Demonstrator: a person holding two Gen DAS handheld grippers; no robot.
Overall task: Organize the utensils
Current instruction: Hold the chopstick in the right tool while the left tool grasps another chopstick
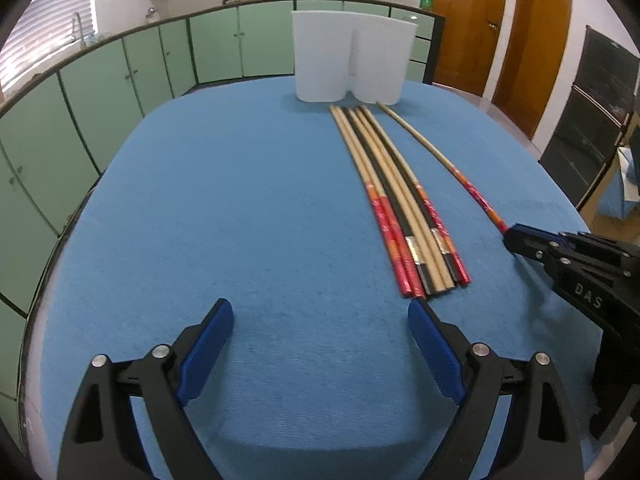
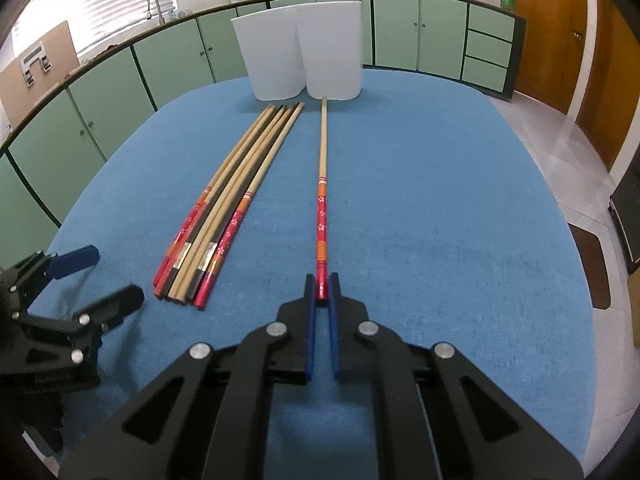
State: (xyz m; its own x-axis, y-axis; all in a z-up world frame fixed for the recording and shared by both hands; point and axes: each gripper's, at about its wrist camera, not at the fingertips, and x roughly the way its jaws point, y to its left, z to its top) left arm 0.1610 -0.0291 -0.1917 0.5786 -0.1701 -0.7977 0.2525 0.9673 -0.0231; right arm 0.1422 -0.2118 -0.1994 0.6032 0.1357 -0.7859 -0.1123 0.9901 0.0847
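Several chopsticks [image 1: 400,208] [image 2: 224,208], some red-handled, some plain wood and some black, lie bundled side by side on the blue tablecloth. One red-handled chopstick [image 2: 322,200] [image 1: 460,172] lies apart to the bundle's right, pointing at the white two-compartment holder [image 2: 304,52] [image 1: 352,60]. My right gripper [image 2: 322,286] [image 1: 510,236] is shut on that single chopstick's red end. My left gripper [image 1: 320,316] [image 2: 108,276] stands wide open just before the bundle's near ends, with nothing between its fingers.
The blue tablecloth [image 1: 240,220] covers a rounded table; the holder stands at its far edge. Green cabinets [image 1: 132,76] line the wall beyond, with wooden doors [image 1: 520,40] to the right.
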